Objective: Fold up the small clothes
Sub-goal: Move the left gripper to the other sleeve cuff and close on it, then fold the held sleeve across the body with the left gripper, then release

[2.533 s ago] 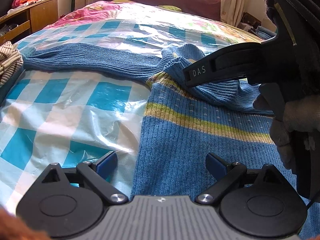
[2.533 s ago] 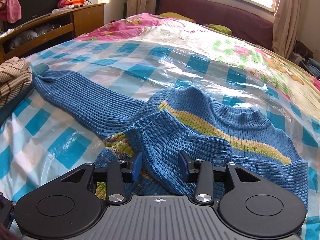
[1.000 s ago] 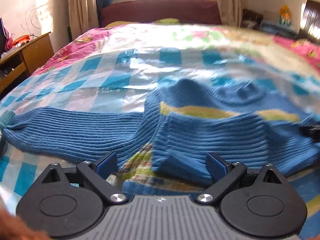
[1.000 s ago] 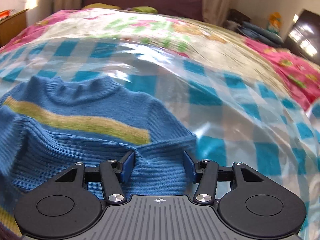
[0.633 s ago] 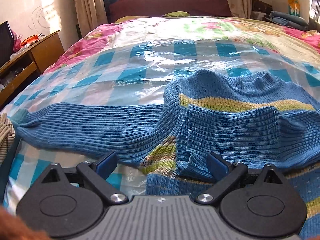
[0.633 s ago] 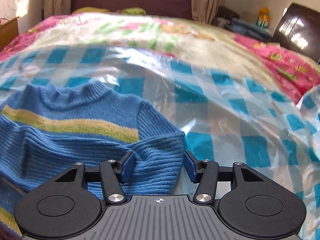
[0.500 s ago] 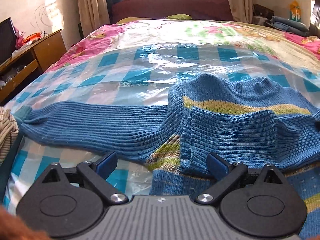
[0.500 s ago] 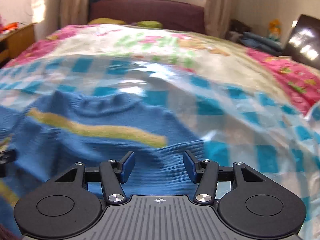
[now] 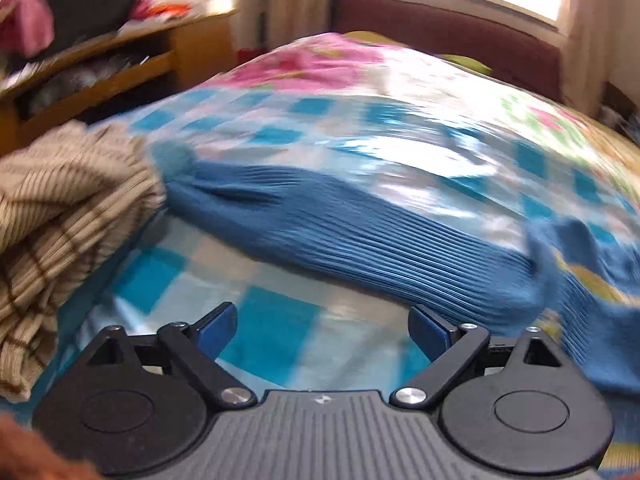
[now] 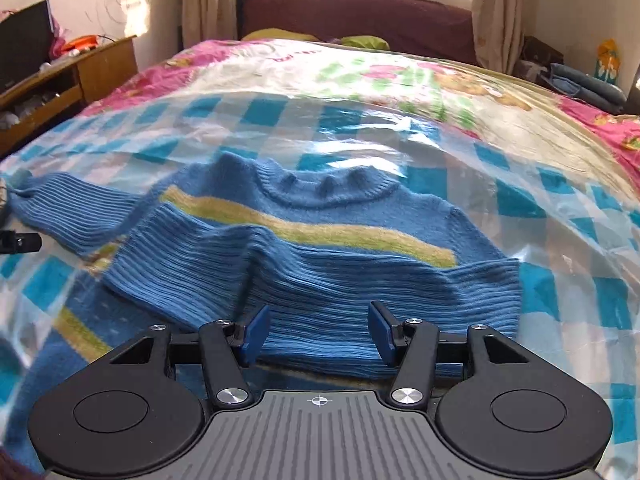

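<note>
A blue ribbed knit sweater w/ a yellow-green chest stripe (image 10: 320,232) is laid flat on a bed covered by a clear plastic sheet over blue-and-white check fabric (image 10: 560,200). One sleeve is seen folded across the body below the stripe; the other sleeve (image 9: 340,232) is stretched out straight toward the bed's edge, its cuff ending just beside a beige-and-brown striped knit garment (image 9: 60,208) piled there.

The left gripper (image 9: 322,330) is held over bare check sheet, near the outstretched sleeve but not touching it as far as can be seen. Its jaws are spread wide and are closing at this moment; nothing is between them. The left-wrist view is motion-blurred, so finer detail of the sleeve edge can't be made out.

The right gripper (image 10: 318,330) is positioned over the folded sleeve at the sweater's lower part. Its blue pads (image 10: 254,334) are set apart, w/ knit fabric seen between and beyond them; no pinching of the cloth is visible, and whether the tips touch the knit can't be told.

A wooden cabinet (image 10: 92,68) is seen beside the bed, and a dark red headboard (image 10: 360,16) under a curtained window at the far end.
</note>
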Tool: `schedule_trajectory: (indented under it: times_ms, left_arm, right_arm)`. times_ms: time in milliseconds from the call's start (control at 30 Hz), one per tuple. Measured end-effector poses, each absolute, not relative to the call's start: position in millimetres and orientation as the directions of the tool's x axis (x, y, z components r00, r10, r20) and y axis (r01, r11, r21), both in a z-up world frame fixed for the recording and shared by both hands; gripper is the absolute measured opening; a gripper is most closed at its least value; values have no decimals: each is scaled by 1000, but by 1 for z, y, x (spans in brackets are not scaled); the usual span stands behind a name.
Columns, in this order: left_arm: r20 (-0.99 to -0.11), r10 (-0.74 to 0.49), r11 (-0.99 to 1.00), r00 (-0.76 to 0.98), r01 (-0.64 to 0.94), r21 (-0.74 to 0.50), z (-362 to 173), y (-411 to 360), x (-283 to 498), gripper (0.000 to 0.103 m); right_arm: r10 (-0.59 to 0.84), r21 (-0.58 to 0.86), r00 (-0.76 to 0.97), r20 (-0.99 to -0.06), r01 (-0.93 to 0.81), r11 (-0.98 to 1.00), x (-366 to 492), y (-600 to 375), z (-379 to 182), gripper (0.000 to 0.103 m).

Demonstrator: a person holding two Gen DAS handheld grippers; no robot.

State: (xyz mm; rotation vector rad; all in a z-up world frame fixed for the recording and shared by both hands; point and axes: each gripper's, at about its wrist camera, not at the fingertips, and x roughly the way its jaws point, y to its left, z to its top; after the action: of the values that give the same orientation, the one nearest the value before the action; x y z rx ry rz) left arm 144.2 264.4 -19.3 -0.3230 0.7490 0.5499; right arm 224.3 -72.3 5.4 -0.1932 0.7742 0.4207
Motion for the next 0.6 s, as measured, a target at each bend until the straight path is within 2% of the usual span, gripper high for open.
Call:
schedule_trajectory:
  times_ms: [167, 267, 333, 467, 600]
  left_arm:
    - [-741, 348, 711, 574, -677, -190, -38, 316, 148, 79]
    - [-720, 367, 677, 589, -700, -227, -42, 326, 156, 78]
    - [-710, 370, 656, 599, -710, -257, -42, 329, 164, 74]
    - [-684, 342, 615, 644, -704, -355, -38, 336, 169, 48]
    - [-650, 294, 574, 701, -673, -466, -35, 338, 152, 47]
  right_arm:
    - [359, 28, 611, -706, -482, 876, 218, -49, 4, 53]
    - [380, 46, 595, -708, -499, 866, 218, -39, 3, 53]
    - [385, 49, 592, -708, -502, 863, 219, -37, 3, 53]
    - [398, 86, 583, -709, -489, 868, 222, -39, 5, 53]
    - [420, 134, 569, -707, -475, 870, 223, -47, 8, 53]
